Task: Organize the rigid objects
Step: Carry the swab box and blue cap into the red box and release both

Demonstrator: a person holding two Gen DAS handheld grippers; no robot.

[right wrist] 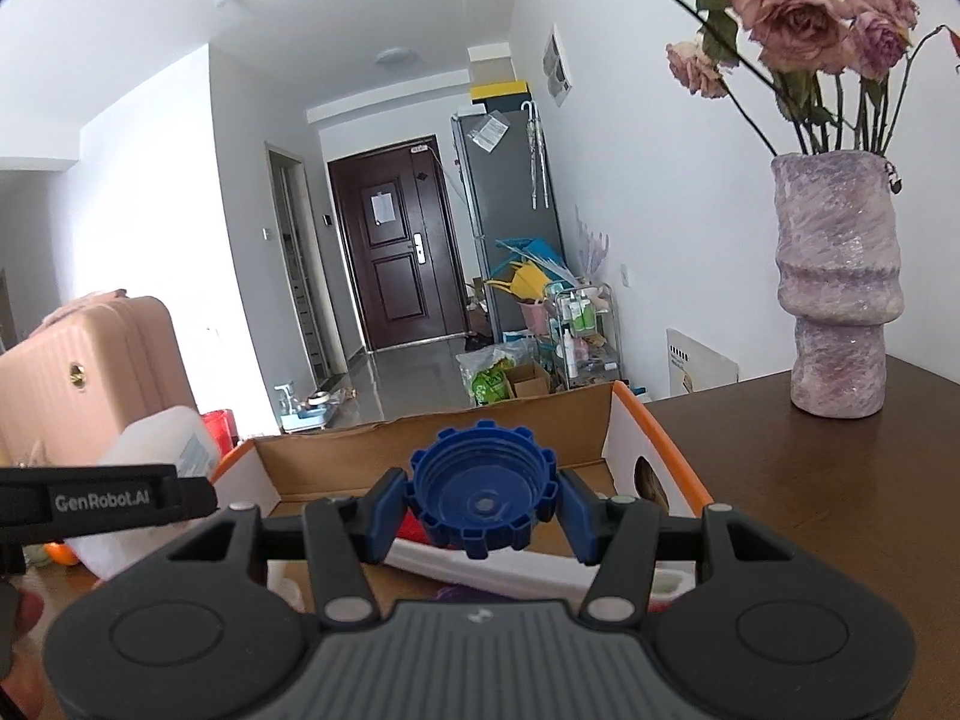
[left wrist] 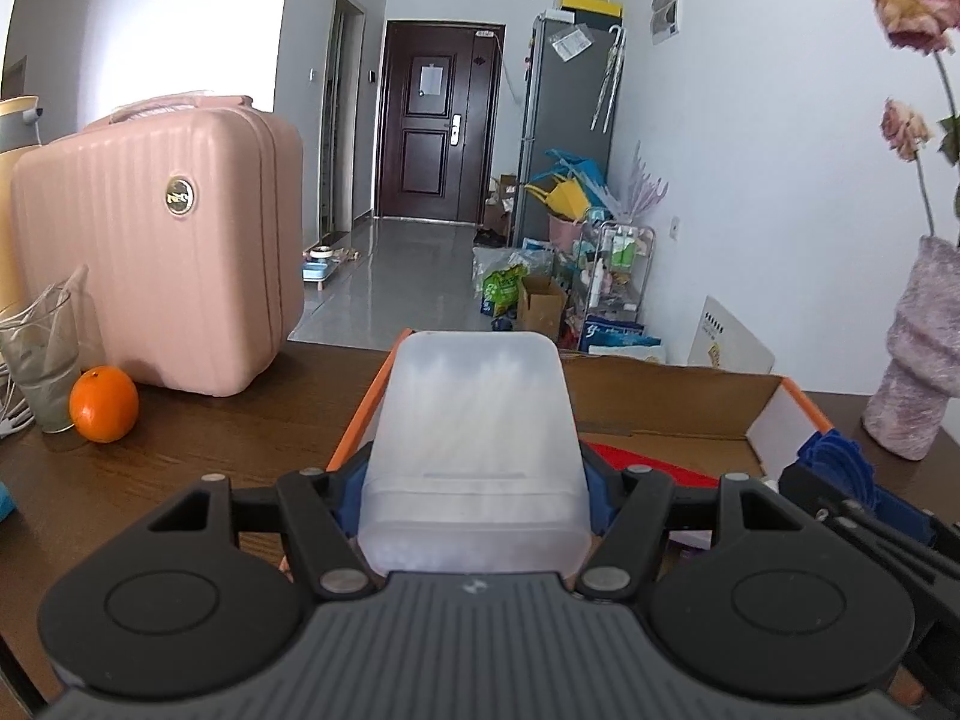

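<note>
Left gripper (left wrist: 474, 498) pinches a translucent white container (left wrist: 474, 450), long axis pointing forward, its far end over the left rim of the open cardboard box (left wrist: 672, 396) on the counter (left wrist: 240, 420). Right gripper (right wrist: 483, 495) clamps a blue ribbed cap (right wrist: 483, 489), hollow side to camera, above the box interior. Box lies ahead and below both; right gripper looks nearer its middle.

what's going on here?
A person holds a gripper in each hand over an open cardboard box on a wooden table. The left gripper has its jaws clamped on a translucent plastic container; the right gripper grips a blue screw cap. Neither item is in the box yet.
</note>
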